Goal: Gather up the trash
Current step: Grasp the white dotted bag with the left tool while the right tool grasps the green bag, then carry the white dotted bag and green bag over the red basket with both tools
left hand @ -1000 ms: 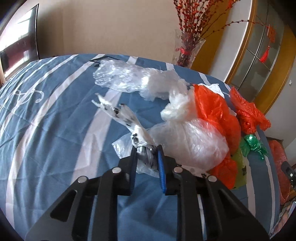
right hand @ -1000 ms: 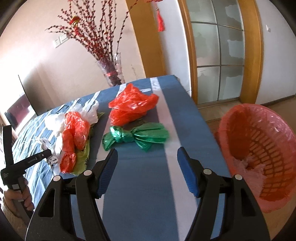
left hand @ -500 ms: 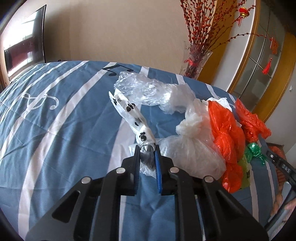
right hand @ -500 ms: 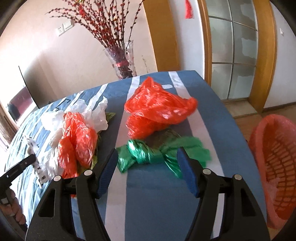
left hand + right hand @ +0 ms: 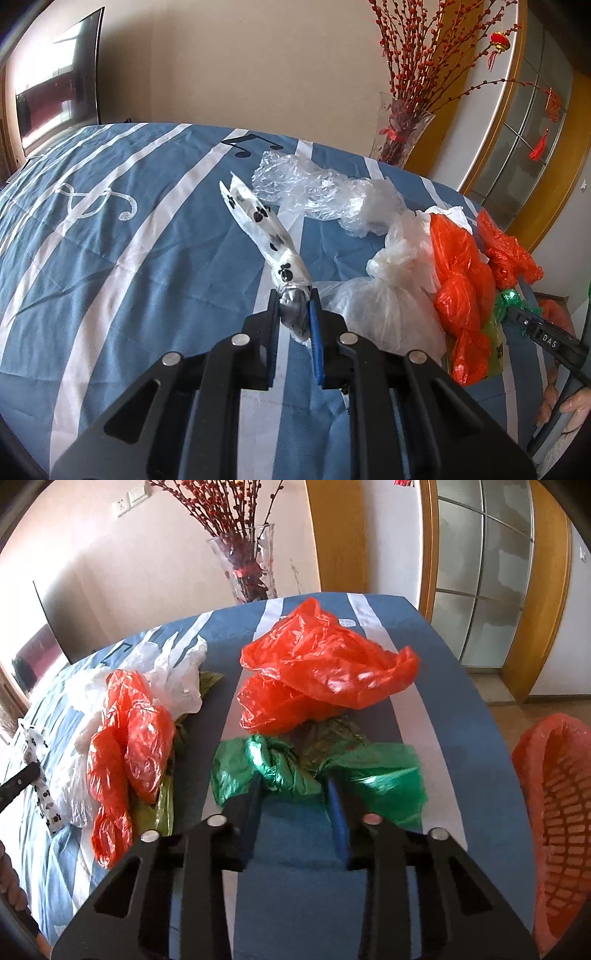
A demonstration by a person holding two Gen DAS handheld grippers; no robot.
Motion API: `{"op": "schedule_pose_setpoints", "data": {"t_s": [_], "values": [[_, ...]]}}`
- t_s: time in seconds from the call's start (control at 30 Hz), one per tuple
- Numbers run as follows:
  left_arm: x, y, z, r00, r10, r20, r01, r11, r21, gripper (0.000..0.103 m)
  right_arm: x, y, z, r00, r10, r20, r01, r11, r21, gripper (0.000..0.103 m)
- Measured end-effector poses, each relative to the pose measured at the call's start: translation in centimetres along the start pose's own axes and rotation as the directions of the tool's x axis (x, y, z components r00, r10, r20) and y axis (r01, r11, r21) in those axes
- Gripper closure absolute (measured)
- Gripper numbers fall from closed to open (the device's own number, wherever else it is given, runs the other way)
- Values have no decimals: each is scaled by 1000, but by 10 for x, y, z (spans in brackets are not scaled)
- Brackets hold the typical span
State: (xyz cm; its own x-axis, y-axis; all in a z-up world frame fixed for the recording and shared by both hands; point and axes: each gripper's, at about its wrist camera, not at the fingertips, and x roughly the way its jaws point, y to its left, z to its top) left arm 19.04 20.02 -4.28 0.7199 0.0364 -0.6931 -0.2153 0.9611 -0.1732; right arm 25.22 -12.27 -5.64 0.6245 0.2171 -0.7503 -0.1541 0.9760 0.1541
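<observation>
- The left gripper (image 5: 294,308) is closed on the twisted neck of a white bag with black paw prints (image 5: 262,221). The rest of the bag stands out stiffly beyond the jaws, so I judge it is lifted clear of the bed (image 5: 110,258).
- The right gripper (image 5: 293,792) has just been closing. Its jaws stand on both sides of the knot of the green bag (image 5: 280,764), near the bed's right edge, and the pads seem to touch the foil-like, shiny plastic. This knot is the narrowest part, so it is the natural place to pinch.
- Just behind it lies a loose, crumpled orange bag (image 5: 325,675), thin and glossy.
- Toward the left lie a knotted orange bag (image 5: 129,731) and soft white bags (image 5: 173,679).
- The red basket (image 5: 554,794), a plastic lattice, stands off the bed's right edge, probably to receive the trash.
</observation>
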Motion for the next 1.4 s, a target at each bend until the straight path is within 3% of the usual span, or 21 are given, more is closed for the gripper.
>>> {"op": "schedule_pose_setpoints", "data": {"t_s": [0.37,0.73,1.4], "values": [[-25,-20,3,998,-46,40,44,998,36,87,-44,-9,-17,998,37,52,-38,999,15,73],[-38,-82,-6,986,-167,27,163,980,115,87,-98,-38,-27,989,2,150,-10,999,51,73],[-38,-235,-35,917,-392,-71,397,882,255,87,-152,-122,-53,966,-124,227,79,977,199,73]]}}
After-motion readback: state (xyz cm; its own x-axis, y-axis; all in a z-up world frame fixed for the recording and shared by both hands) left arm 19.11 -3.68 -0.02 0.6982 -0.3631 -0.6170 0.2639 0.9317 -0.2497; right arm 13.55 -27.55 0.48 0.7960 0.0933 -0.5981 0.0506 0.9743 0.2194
